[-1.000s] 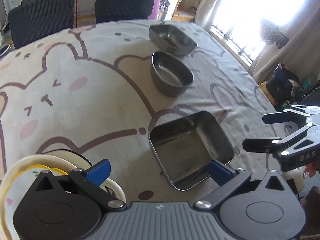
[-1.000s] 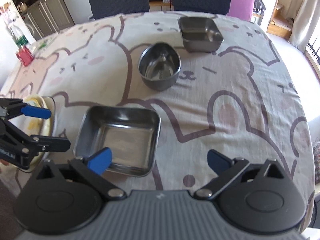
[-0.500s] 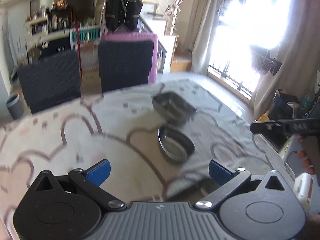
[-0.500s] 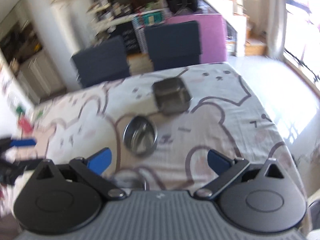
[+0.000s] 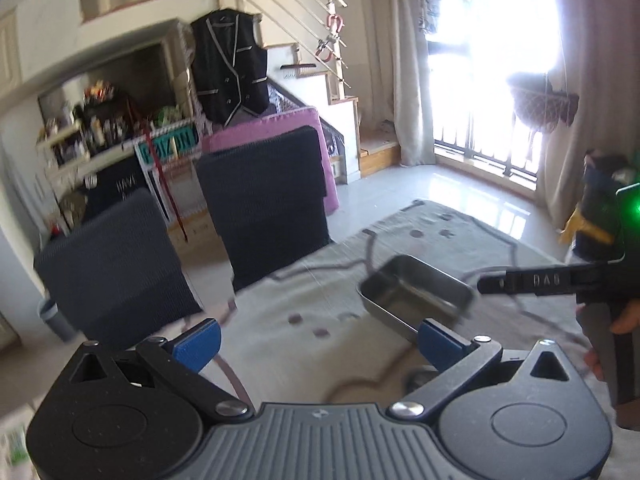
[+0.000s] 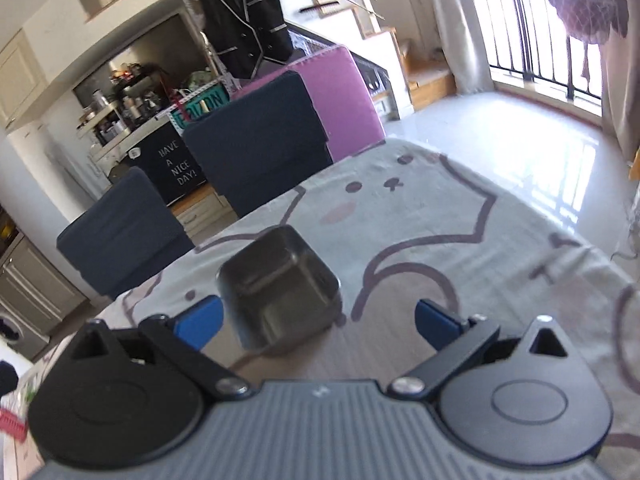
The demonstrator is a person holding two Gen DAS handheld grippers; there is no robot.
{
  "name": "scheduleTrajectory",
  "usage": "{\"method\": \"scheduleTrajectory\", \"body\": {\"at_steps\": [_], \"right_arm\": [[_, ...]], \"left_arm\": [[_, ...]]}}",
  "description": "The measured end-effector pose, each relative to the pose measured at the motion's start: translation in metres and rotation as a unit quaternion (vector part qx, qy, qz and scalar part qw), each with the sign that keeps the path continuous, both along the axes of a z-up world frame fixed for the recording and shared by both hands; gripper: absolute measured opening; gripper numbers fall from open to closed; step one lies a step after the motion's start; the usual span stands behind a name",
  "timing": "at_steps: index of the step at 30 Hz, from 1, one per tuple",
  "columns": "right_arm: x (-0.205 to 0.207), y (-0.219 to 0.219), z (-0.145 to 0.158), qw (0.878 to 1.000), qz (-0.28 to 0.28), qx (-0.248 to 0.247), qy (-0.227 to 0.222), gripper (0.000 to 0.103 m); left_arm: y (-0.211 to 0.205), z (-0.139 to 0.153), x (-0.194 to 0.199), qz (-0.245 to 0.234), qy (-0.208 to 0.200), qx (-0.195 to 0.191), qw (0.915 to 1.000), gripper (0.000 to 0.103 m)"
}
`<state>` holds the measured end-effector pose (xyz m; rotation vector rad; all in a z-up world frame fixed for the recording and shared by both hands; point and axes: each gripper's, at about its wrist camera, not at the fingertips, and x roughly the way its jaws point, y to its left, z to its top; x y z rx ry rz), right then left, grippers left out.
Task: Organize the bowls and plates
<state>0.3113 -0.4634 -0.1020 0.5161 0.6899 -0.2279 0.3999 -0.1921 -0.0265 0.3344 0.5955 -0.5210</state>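
A square steel dish (image 5: pixel 416 292) stands on the bear-print tablecloth (image 5: pixel 320 312) near the table's far end. In the left wrist view it lies just beyond my left gripper's (image 5: pixel 318 338) right fingertip. My left gripper is open with nothing between its blue pads (image 5: pixel 196 340). In the right wrist view the same dish (image 6: pixel 280 284) sits ahead of my right gripper (image 6: pixel 318 322), toward its left pad, and that gripper is open and empty too. The left wrist view shows my right gripper (image 5: pixel 492 283) edge-on at the right, held by a hand (image 5: pixel 624 316). No other bowls or plates are in view.
Two dark chairs (image 5: pixel 264 200) (image 5: pixel 112 260) stand at the table's far edge, with a pink-covered one (image 6: pixel 340 104) behind them. Cluttered shelves (image 6: pixel 132 104) line the back wall. A bright window with railings (image 6: pixel 540 32) is at the right.
Both grippers have tilted up, so the views now look across the table into the room. The near square dish, the round bowl and the plates have dropped out of view. Both stay open.
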Motion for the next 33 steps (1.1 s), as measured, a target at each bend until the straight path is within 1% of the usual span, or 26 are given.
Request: {"method": "scheduleTrajectory", "body": {"at_steps": [2, 5, 7, 9, 10, 13, 16, 18, 20, 21, 22, 25, 28, 31, 33], "right_arm": [[0.019, -0.002, -0.014, 1.0, 0.005, 0.007, 0.016, 0.103], [0.04, -0.001, -0.038, 0.999, 0.017, 0.015, 0.04, 0.103], [0.048, 0.002, -0.052, 0.998, 0.032, 0.034, 0.051, 0.103], [0.052, 0.006, -0.062, 0.996, 0.054, 0.059, 0.05, 0.103], [0.053, 0.006, -0.064, 0.995, 0.056, 0.061, 0.053, 0.103], [0.05, 0.007, -0.068, 0.995, 0.063, 0.045, 0.055, 0.103], [0.045, 0.003, -0.066, 0.996, 0.071, 0.021, 0.057, 0.103], [0.042, -0.001, -0.062, 0.995, 0.083, -0.007, 0.052, 0.103], [0.037, -0.008, -0.058, 0.994, 0.084, -0.047, 0.048, 0.103], [0.035, -0.012, -0.057, 0.994, 0.082, -0.061, 0.046, 0.103], [0.034, -0.017, -0.056, 0.994, 0.078, -0.066, 0.046, 0.103], [0.031, -0.03, -0.057, 0.995, 0.065, -0.069, 0.045, 0.103], [0.027, -0.036, -0.058, 0.995, 0.053, -0.07, 0.041, 0.103], [0.03, -0.033, -0.059, 0.997, 0.055, -0.039, 0.04, 0.103], [0.032, -0.026, -0.064, 0.997, 0.06, -0.007, 0.041, 0.103]], "left_arm": [[-0.008, -0.009, 0.019, -0.005, -0.005, 0.005, 1.0, 0.103], [-0.02, -0.023, 0.042, -0.013, -0.005, 0.001, 0.9999, 0.103], [-0.03, -0.033, 0.057, -0.022, -0.006, -0.003, 0.9997, 0.103], [-0.043, -0.045, 0.07, -0.038, -0.005, -0.006, 0.9992, 0.103], [-0.05, -0.052, 0.074, -0.046, -0.002, -0.007, 0.9989, 0.103], [-0.071, -0.074, 0.087, -0.052, 0.01, 0.001, 0.9986, 0.103], [-0.087, -0.095, 0.094, -0.05, 0.014, 0.025, 0.9983, 0.103], [-0.092, -0.106, 0.096, -0.043, 0.008, 0.039, 0.9983, 0.103], [-0.092, -0.113, 0.097, -0.037, 0.012, 0.036, 0.9986, 0.103], [-0.091, -0.114, 0.097, -0.037, 0.018, 0.034, 0.9986, 0.103], [-0.089, -0.117, 0.098, -0.036, 0.021, 0.036, 0.9985, 0.103], [-0.085, -0.12, 0.099, -0.023, 0.016, 0.048, 0.9985, 0.103], [-0.084, -0.119, 0.103, -0.014, 0.021, 0.036, 0.999, 0.103], [-0.087, -0.118, 0.106, -0.009, 0.027, 0.024, 0.9993, 0.103], [-0.092, -0.119, 0.107, -0.006, 0.027, 0.023, 0.9994, 0.103]]}}
